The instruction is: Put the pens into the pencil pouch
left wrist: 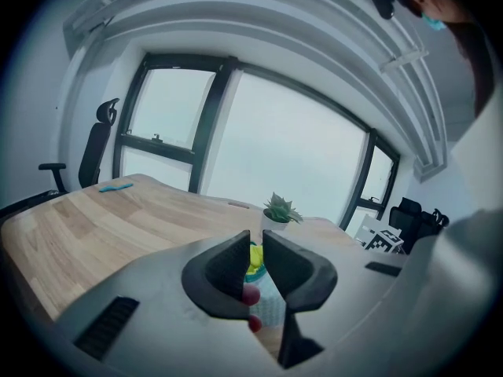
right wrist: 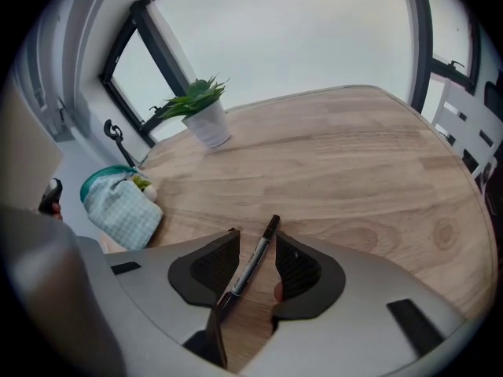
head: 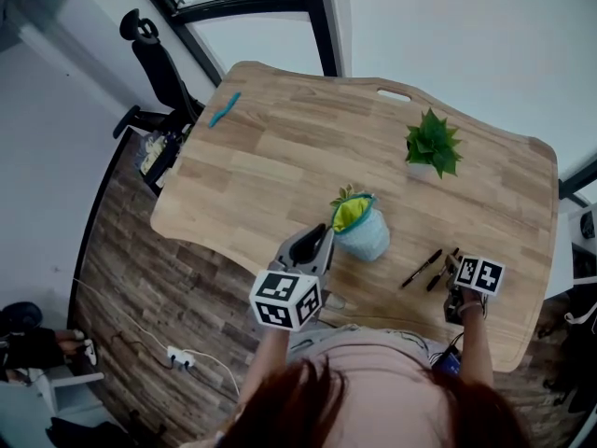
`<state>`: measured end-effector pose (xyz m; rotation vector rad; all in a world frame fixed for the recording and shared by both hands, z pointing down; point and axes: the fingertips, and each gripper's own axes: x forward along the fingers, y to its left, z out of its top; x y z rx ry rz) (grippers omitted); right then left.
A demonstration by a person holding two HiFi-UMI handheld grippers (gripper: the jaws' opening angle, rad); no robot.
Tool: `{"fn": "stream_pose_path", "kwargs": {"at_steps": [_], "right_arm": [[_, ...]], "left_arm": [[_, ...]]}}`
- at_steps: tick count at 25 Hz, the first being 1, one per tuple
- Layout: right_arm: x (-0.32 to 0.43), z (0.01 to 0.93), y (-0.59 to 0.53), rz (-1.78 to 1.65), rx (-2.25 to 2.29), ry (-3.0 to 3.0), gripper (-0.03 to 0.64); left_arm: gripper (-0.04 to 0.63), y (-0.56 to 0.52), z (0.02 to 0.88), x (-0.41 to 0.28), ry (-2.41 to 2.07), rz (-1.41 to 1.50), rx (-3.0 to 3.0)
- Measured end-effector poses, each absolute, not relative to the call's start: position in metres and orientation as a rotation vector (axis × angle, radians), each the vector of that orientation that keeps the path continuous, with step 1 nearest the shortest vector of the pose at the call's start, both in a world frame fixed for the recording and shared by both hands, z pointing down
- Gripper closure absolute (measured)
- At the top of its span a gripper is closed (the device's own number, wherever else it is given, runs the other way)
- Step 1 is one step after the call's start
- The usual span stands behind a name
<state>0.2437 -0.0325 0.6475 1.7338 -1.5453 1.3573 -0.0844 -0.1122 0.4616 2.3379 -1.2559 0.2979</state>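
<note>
Straddling the pen (right wrist: 247, 272), your right tool (right wrist: 256, 237) is unclenched, pen lying lengthwise between the jaws; pouch (right wrist: 122, 204) sits off left.

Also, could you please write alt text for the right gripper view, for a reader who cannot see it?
The right gripper holds its jaws open on either side of a black pen lying on a wooden table, without pressing on it. To the left sits a pale blue checked pouch with a teal rim, and farther back a small potted plant.
</note>
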Motion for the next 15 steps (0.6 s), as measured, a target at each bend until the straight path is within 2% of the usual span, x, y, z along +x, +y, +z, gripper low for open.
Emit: {"fn": "stream_pose_path", "kwargs": {"at_steps": [8, 12, 15], "right_arm": [[0.243, 0.664, -0.034, 1.367, 1.715, -1.46, 0.483], [0.248, 0.665, -0.032, 1.362, 1.736, -1.429, 0.516], [0.251, 0.665, -0.03, 1.345, 1.757, -1.402, 0.542]], "left_arm": [[0.505, -0.131, 0.494, -0.087, -1.1, 0.285, 2.207], [0.495, -0.14, 0.505, -0.087, -1.062, 0.315, 2.178], [0.462, -0.145, 0.515, -0.082, -1.015, 0.352, 2.159]]}}
